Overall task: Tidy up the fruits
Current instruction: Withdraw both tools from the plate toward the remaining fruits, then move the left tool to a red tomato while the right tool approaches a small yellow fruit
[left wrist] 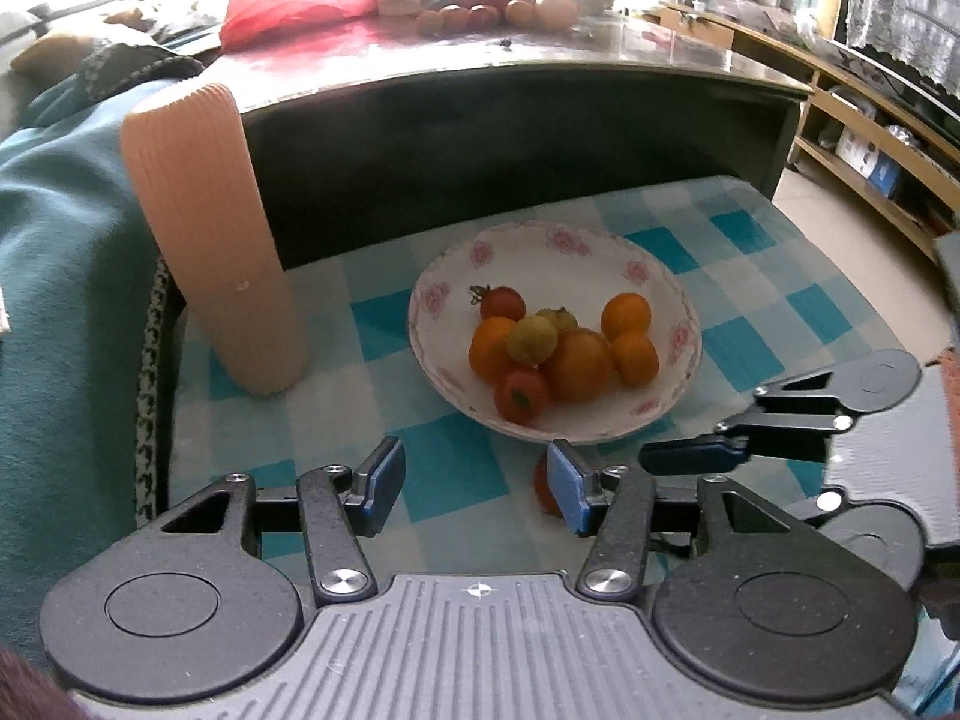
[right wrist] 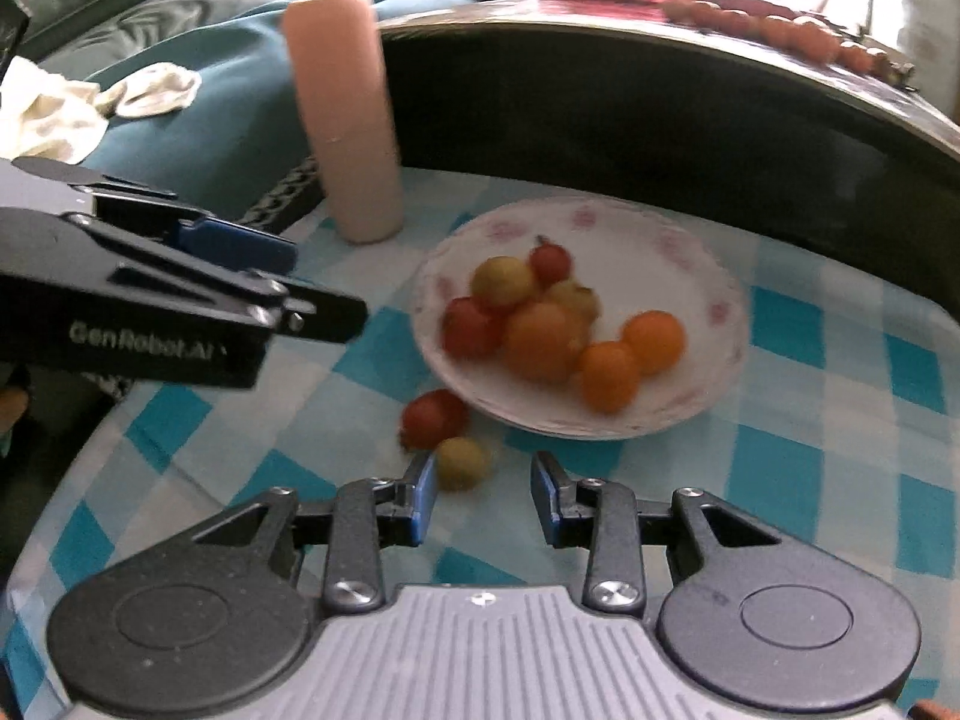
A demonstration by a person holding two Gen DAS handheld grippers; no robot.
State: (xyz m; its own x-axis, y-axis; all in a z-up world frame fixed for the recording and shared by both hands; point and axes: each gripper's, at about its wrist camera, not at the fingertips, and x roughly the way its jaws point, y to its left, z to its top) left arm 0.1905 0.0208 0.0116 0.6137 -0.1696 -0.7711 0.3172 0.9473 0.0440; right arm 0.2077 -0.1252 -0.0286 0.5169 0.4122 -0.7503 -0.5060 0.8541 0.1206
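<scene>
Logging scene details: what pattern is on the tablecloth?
Blue and white checks on the tablecloth, clearest in the left wrist view.

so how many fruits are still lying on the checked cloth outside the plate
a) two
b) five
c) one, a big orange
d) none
a: the right wrist view shows a red tomato and a small yellow fruit on the cloth just in front of the floral plate, near the open right claw.
</scene>
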